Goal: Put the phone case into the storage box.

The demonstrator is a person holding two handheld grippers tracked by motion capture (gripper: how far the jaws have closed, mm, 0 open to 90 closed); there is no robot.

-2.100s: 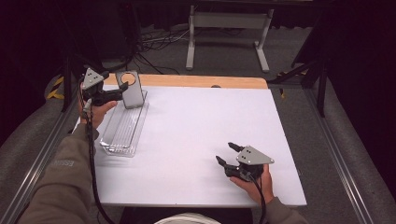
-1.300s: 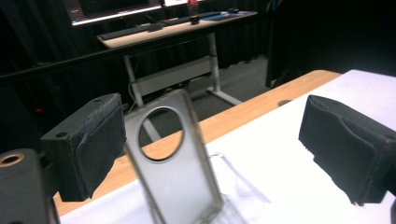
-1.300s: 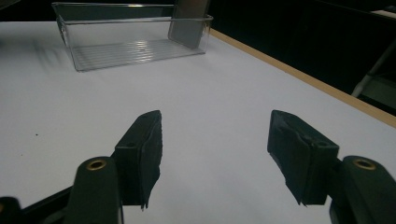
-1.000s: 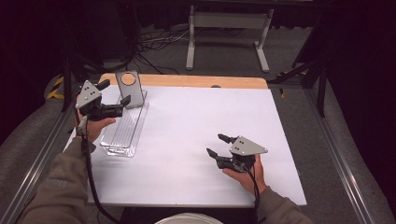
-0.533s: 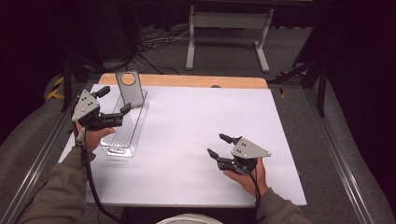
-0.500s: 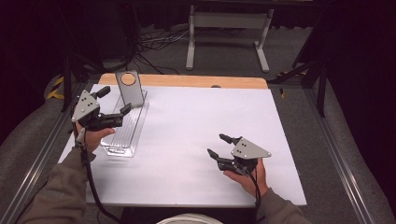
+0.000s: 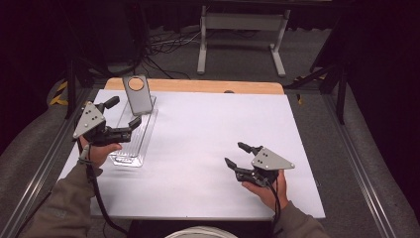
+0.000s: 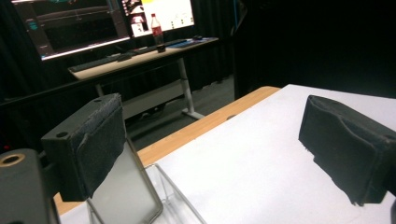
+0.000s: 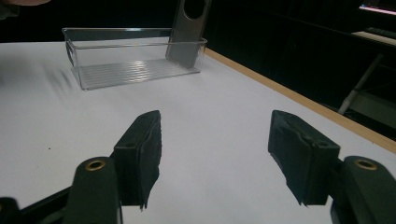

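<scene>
Phone (image 7: 138,94) leaned upright at the clear tray's (image 7: 130,158) far end, just beyond the left gripper (image 7: 124,119), jaws apart and empty; the right gripper (image 7: 236,154), also open, waited well away from the tray.

Clear plastic tray (image 7: 130,148) lying lengthwise at far left of table. Grey phone-like slab (image 7: 138,95) propped upright, leaning in its far end.

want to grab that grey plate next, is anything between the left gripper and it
Nothing visible is. The left gripper hangs with open, empty jaws over the clear tray, just short of the grey plate that leans up at the tray's far end.
</scene>
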